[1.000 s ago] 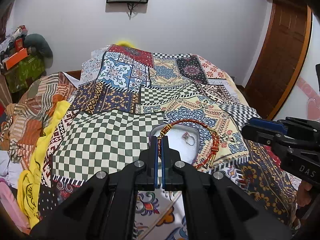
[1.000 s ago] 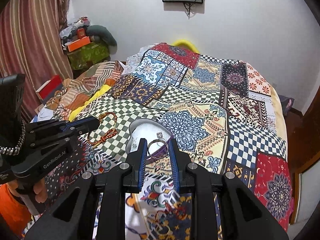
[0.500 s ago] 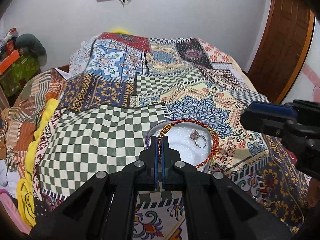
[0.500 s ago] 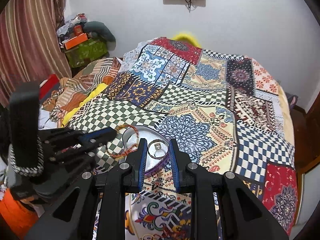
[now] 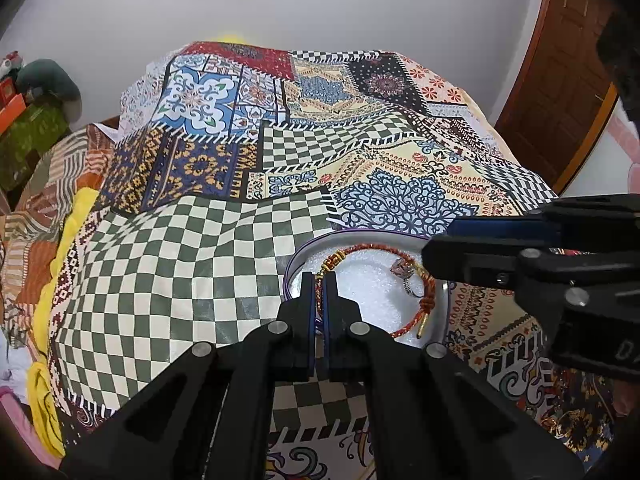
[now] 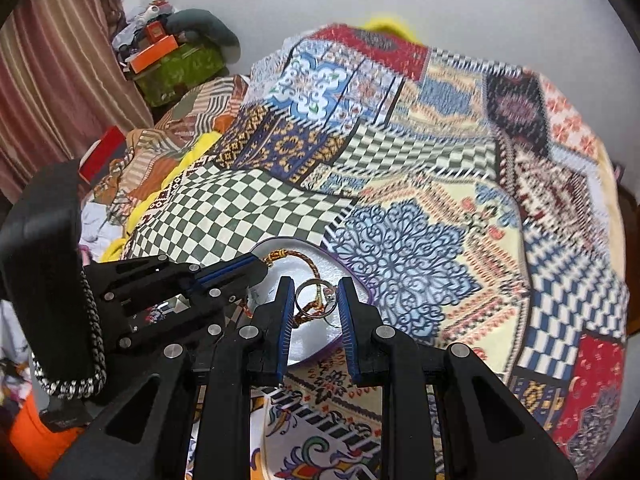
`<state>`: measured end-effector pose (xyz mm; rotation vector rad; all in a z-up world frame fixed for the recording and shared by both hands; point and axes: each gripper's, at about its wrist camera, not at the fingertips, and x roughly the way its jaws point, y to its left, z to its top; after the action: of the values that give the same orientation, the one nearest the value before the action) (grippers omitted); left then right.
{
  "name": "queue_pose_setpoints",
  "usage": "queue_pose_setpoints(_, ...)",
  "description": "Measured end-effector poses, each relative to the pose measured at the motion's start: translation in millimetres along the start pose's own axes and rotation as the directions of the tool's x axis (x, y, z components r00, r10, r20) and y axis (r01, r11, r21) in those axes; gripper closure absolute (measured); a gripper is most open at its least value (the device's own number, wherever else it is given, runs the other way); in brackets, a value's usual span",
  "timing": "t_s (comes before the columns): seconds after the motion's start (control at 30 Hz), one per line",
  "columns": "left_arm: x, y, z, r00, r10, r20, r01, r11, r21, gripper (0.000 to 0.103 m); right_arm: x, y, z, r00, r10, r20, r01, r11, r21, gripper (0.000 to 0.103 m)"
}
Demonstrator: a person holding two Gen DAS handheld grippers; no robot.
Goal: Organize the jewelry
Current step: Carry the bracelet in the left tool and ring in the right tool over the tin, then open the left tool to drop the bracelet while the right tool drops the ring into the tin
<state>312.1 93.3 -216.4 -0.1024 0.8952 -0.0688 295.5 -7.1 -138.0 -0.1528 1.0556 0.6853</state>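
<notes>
braided red-gold bracelet (image 5: 404,280) over round tray (image 5: 438,322)

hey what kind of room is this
Probably a bedroom: a bed under a patchwork-print bedspread, a brown wooden door, and striped curtains beside piled belongings.

Each hand-held gripper (image 5: 319,284) (image 6: 314,296) is matte black plastic with blue finger pads (image 6: 285,322) and silver screws.
</notes>
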Motion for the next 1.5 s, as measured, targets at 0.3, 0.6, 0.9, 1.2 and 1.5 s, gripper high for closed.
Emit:
queue_pose_setpoints(0.3, -4, 0, 0, 1.000, -0.004, 0.015, 0.004, 1.000, 0.005, 0.102, 20, -3, 7, 0.997, 0.036, -0.069, -0.034, 0.999, 0.030, 0.083)
queue_pose_setpoints(0.6, -21, 5, -4, 0.999, 0.007, 0.032, -0.007, 1.000, 0.017, 0.097, 35, -4, 8, 0.993, 0.038, -0.108, -0.033, 0.999, 0.043, 0.083)
queue_pose_setpoints(0.9, -23, 19, -16, 1.000, 0.008, -0.003, -0.008, 1.000, -0.016, 0.079, 34, 5, 7, 0.993, 0.003, -0.117, -0.003, 1.000, -0.006, 0.082)
queue_pose_setpoints(1.2, -37, 15, -24, 1.000, -0.010, -0.003, 0.010, 1.000, -0.018, 0.077, 11, 11, -1, 0.997, -0.029, -0.076, 0.028, 0.999, -0.023, 0.081)
queue_pose_setpoints(1.5, -67, 7, -32, 1.000, -0.005, 0.019, 0.006, 1.000, -0.012, 0.075, -28, 28, -18, 0.996, -0.091, 0.012, 0.092, 0.993, -0.074, 0.063)
